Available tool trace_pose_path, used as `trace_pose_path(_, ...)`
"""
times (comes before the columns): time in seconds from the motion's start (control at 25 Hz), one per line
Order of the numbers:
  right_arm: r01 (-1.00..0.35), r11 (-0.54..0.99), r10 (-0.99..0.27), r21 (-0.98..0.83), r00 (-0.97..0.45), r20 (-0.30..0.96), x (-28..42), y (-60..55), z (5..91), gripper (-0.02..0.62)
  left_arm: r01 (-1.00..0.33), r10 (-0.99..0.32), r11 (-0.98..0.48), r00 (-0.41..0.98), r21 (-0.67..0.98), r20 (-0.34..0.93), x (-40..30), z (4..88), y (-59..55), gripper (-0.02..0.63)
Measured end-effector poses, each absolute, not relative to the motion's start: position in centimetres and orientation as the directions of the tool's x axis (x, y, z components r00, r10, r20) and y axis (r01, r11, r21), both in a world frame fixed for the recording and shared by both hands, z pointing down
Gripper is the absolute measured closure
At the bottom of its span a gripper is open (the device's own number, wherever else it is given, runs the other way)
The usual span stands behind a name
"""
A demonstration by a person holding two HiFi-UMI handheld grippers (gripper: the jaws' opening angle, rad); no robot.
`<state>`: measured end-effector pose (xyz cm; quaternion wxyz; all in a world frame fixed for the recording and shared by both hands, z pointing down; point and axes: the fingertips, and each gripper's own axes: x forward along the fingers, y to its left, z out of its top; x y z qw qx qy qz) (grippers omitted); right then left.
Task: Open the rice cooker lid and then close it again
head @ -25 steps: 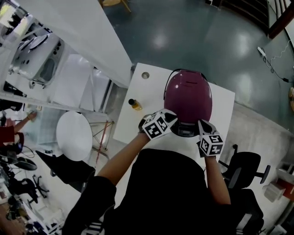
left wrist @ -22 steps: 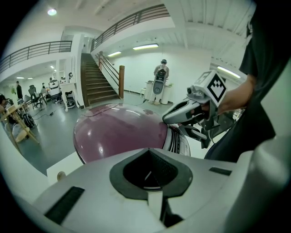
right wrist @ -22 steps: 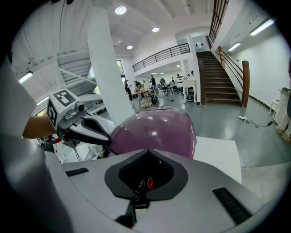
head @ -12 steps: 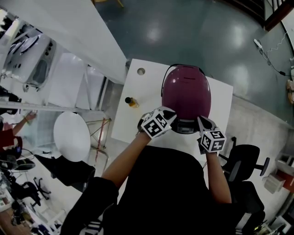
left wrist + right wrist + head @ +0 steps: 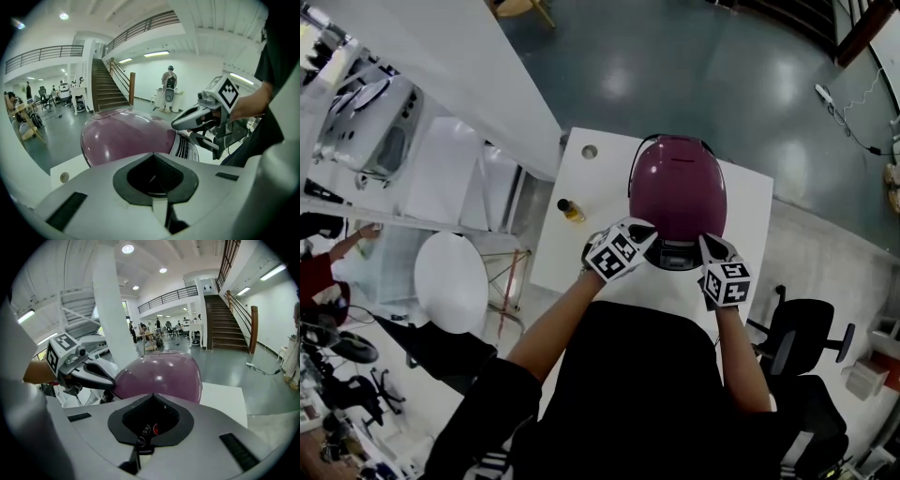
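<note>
- Although the person's torso [image 5: 637, 394] hides its near edge, the white table [image 5: 748, 202] carries everything else listed.
- Purple rice cooker [image 5: 680, 211]: stands mid-table, its domed lid [image 5: 675, 169] down and shut, its control panel [image 5: 678, 259] at its 6 o'clock.
- Left gripper [image 5: 649, 234]: at the cooker's 7 o'clock, jaws pressed together with nothing between them.
- Right gripper [image 5: 707, 246]: at the cooker's 5 o'clock, jaws likewise closed and empty.
- Small amber bottle [image 5: 573, 211]: at the cooker's 9 o'clock, apart from it.
- Small round cap [image 5: 590, 151]: in the tabletop, at the cooker's 10 o'clock.
</note>
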<state>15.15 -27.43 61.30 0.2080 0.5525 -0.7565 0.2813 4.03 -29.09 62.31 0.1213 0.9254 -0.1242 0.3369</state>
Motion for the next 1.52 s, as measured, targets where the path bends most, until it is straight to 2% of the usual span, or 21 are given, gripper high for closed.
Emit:
trace_pose_path(0.2, -0.935, 0.288, -0.768, -0.206, -0.354, 0.533, 15.5, -25.8, 58.4, 0.595, -0.378, -0.260, -0.925, 0.704, 0.039, 0.661, 3.6, 60.9, -28.0, 0.603)
trace_pose_path(0.52, -0.896, 0.364, -0.760, -0.255, -0.444, 0.475, 16.3, -18.4, 57.7, 0.595, -0.602, -0.431, -0.764, 0.744, 0.232, 0.510, 1.0, 59.0, -19.9, 0.603)
trace_pose_path(0.76, -0.880, 0.401, -0.742, -0.255, -0.475, 0.473, 16.9, -13.1, 58.7, 0.595, -0.687, -0.544, -0.681, 0.707, 0.254, 0.452, 0.3, 57.4, -13.1, 0.603)
trace_pose_path(0.92, -0.863, 0.459, -0.749, -0.212, -0.504, 0.430, 15.1, -10.2, 57.0, 0.595, -0.695, -0.587, -0.680, 0.707, 0.233, 0.395, 1.0, 55.9, -10.4, 0.603)
trace_pose_path(1.16, -0.890, 0.406, -0.805, -0.206, -0.455, 0.381, 14.0, -5.6, 55.2, 0.595, -0.617, -0.534, -0.751, 0.778, 0.238, 0.332, 2.3, 54.7, -6.5, 0.603)
trace_pose_path(1.52, -0.908, 0.389, -0.839, -0.153, -0.418, 0.347, 7.4, 4.4, 52.7, 0.595, -0.620, -0.558, -0.748, 0.781, 0.238, 0.280, -5.4, 53.5, 3.7, 0.603)
